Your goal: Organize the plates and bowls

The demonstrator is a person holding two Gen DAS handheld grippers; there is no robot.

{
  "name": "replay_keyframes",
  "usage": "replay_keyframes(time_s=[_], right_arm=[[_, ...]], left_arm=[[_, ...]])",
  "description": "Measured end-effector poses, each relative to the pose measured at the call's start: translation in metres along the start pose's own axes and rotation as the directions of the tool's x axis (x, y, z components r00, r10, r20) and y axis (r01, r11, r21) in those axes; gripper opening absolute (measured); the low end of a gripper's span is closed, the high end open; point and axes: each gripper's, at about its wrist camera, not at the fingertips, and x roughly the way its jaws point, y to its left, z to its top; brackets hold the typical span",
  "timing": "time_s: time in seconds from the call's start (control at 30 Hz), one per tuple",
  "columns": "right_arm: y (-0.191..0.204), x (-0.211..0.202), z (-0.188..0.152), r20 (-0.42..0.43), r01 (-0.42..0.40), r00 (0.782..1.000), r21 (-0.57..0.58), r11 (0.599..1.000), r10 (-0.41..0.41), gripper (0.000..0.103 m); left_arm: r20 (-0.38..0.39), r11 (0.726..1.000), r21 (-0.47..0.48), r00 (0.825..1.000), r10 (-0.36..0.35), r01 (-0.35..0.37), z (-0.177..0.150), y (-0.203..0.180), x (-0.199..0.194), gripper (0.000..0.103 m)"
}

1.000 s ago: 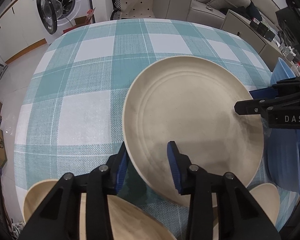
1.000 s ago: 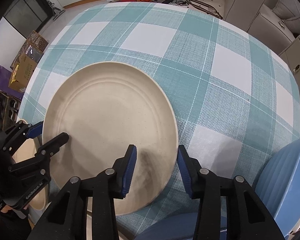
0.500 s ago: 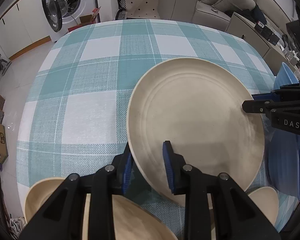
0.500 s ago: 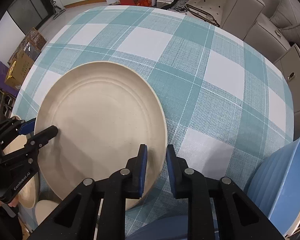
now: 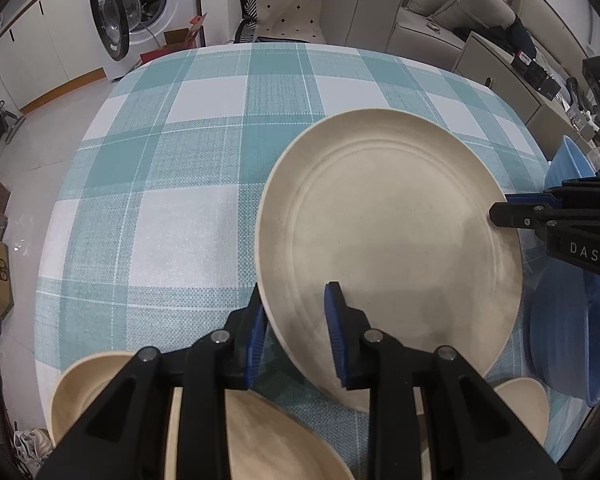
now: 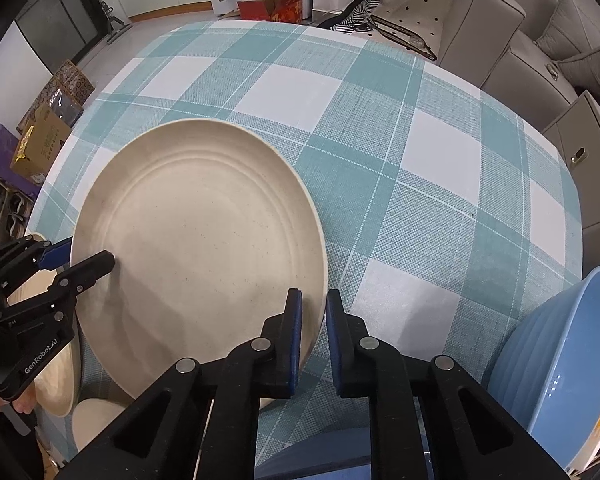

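Washing machine (image 5: 136, 8) far left, grey sofa (image 5: 400, 12) behind table, pale floor (image 5: 36, 136).

Table and what we find on it

We see a table (image 6: 420, 168) under a teal-and-white checked cloth. A large cream plate (image 6: 204, 240) sits over its near part, cream dishes (image 5: 80, 384) crowd the near left edge, and blue bowls (image 6: 560, 360) stand at the near right corner.

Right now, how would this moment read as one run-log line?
stage: two-handed grasp | left gripper: shut on plate rim | right gripper: shut on opposite rim | beige plate: over checked tablecloth | blue bowl: right
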Motion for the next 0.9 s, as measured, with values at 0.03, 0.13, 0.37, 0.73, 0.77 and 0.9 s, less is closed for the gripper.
replay_keyframes(time_s=[0.03, 0.13, 0.37, 0.73, 0.77, 0.9], right_arm=[[0.0, -0.001, 0.0, 0.004, 0.003, 1.0, 0.001, 1.0, -0.003, 0.012], [0.001, -0.005, 0.0, 0.013, 0.008, 1.0, -0.004, 1.0, -0.008, 0.011], [0.001, -0.02, -0.001, 0.05, 0.012, 0.999, -0.004, 1.0, -0.012, 0.01], [0.011, -0.051, -0.006, 0.119, 0.015, 0.993, -0.017, 1.0, -0.013, 0.01], [0.012, -0.053, -0.006, 0.123, 0.018, 0.992, -0.021, 1.0, -0.015, 0.01], [0.017, -0.069, -0.009, 0.154, 0.018, 0.988, -0.026, 0.999, -0.014, 0.01]], left_arm=[[0.002, 1.0, 0.001, 1.0, 0.002, -0.002, 0.0, 0.0, -0.001, 0.026], [0.017, 1.0, -0.001, 1.0, 0.005, -0.005, 0.001, 0.0, -0.005, 0.026], [0.043, 1.0, -0.005, 0.999, 0.006, -0.006, 0.002, 0.0, -0.016, 0.025], [0.103, 1.0, -0.005, 0.994, 0.022, -0.021, 0.0, 0.002, -0.043, 0.025], [0.11, 1.0, -0.005, 0.994, 0.025, -0.025, -0.001, 0.001, -0.047, 0.025], [0.14, 1.0, -0.011, 0.99, 0.028, -0.027, -0.003, 0.003, -0.059, 0.025]])
